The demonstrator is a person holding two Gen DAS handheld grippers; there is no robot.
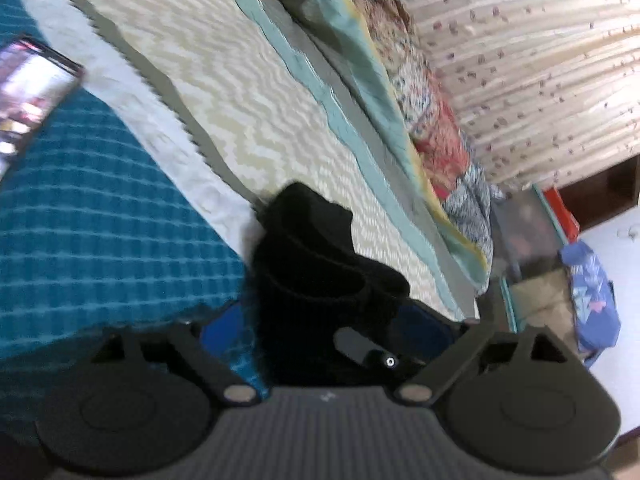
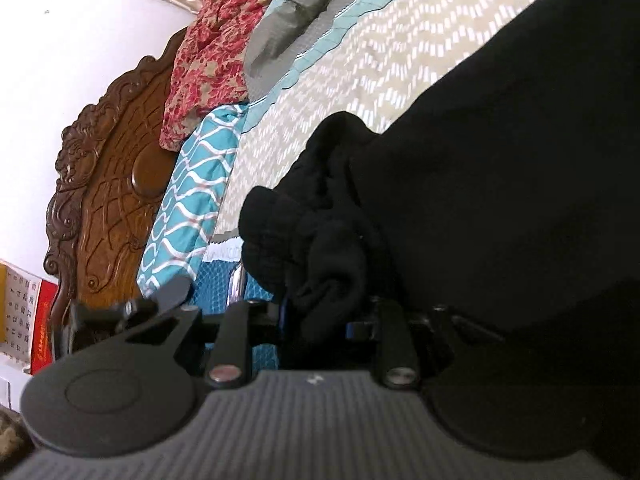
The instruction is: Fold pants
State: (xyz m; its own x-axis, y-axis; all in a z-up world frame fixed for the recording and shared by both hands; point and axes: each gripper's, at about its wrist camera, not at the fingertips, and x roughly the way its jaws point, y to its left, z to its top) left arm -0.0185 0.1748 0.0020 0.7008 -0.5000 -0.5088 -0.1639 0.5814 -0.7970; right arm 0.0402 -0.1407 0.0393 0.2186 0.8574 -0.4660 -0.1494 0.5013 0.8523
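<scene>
Almost no text can be read here. In the right wrist view, at the far left beside the carved wooden headboard [image 2: 108,200], hangs a wall calendar [image 2: 18,316] with a grid of small dark numbers, too small to read one by one. Its red strip [image 2: 42,328] carries gold writing, too blurred to read. In the left wrist view, the phone [image 1: 30,92] screen shows only blurred shapes.

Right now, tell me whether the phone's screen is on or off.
On. The phone, lying on the teal blanket, shows a lit, colourful picture, too blurred to read.
</scene>
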